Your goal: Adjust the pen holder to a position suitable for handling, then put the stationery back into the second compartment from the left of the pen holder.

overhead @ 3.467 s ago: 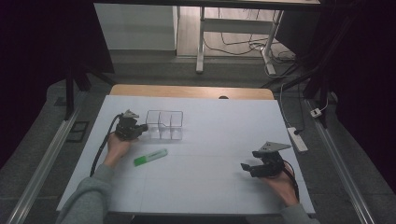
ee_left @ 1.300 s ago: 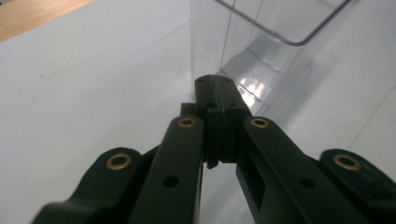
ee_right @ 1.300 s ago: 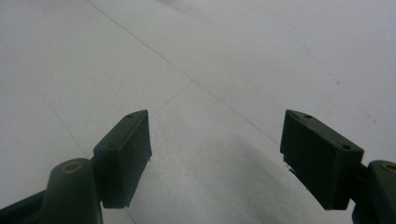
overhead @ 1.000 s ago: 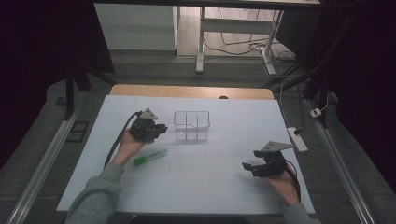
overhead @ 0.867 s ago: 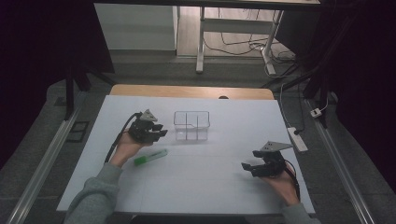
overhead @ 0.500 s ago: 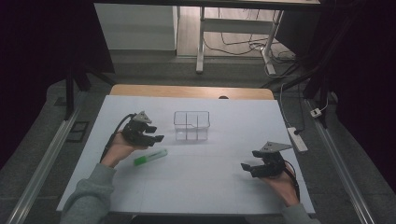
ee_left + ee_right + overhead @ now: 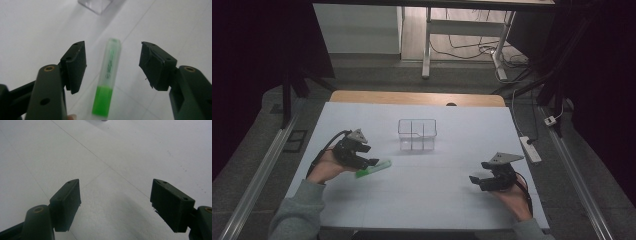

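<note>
Left gripper view shows the left gripper [image 7: 112, 65] with jaws that have just been opening, the green highlighter [image 7: 108, 80] lying between them untouched, near the table's [image 7: 432, 205] left edge. The reach step is in hand; next, the jaws must lower and close on it. The right gripper [image 7: 115, 202] rests open.

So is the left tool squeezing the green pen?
No, the left tool is open, and the pen lies on the table between its jaws with a gap on each side.
</note>
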The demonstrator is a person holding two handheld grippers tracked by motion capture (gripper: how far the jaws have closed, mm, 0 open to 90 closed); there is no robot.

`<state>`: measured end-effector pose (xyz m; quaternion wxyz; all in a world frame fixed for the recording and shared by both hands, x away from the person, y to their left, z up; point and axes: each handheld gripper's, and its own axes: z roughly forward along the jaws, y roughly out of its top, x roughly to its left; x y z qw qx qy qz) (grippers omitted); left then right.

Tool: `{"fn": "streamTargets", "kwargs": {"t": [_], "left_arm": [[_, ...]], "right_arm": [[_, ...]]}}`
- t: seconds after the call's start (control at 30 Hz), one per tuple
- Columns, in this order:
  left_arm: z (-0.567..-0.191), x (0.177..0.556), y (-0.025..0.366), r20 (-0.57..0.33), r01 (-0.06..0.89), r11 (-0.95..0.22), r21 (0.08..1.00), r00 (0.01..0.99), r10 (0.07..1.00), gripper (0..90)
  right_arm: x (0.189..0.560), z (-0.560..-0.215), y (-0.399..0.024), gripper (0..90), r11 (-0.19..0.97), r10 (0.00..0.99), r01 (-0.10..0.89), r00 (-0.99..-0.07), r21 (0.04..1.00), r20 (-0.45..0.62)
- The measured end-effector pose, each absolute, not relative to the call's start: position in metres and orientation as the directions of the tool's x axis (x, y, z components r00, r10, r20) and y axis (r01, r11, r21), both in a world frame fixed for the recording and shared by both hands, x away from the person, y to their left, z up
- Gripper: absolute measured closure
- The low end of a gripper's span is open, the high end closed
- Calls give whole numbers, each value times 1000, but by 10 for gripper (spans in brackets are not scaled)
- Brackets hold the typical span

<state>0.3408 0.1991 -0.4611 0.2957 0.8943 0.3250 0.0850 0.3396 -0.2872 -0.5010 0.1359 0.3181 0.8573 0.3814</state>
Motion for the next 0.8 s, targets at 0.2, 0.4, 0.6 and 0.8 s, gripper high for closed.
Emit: {"fn": "streamTargets", "kwargs": {"t": [0.2, 0.4, 0.6, 0.8], "left_arm": [[-461, 336, 201, -31, 541, -612, 577, 763, 646, 344], [-468, 331, 203, -25, 553, -615, 562, 755, 655, 332], [-478, 328, 205, -20, 572, -621, 536, 744, 668, 326], [-486, 329, 205, -28, 581, -634, 510, 748, 663, 321]], "right_arm": [[339, -500, -288, 242, 505, 648, 438, -762, 744, 9], [338, -500, -288, 242, 511, 643, 435, -766, 741, 7], [339, -499, -288, 242, 506, 646, 434, -763, 746, 6], [338, -499, -288, 244, 502, 647, 433, -762, 748, 7]]}}
